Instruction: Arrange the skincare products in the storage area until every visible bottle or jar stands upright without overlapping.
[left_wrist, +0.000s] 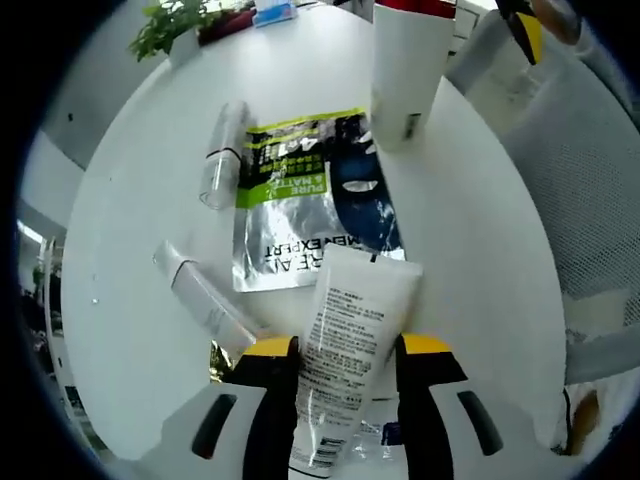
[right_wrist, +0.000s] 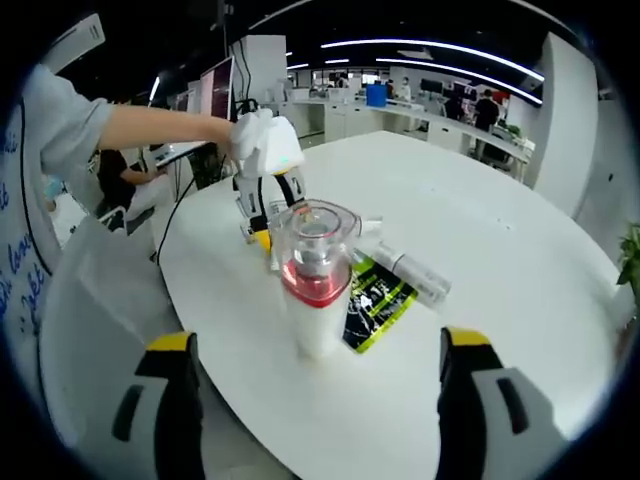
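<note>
White tube (left_wrist: 345, 345) lies clamped between left hand-held gripper (left_wrist: 345, 350) jaws.

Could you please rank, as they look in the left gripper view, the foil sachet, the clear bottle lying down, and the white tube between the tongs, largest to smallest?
1. Foil sachet
2. White tube, though nearness to the camera inflates it
3. Clear bottle
</note>
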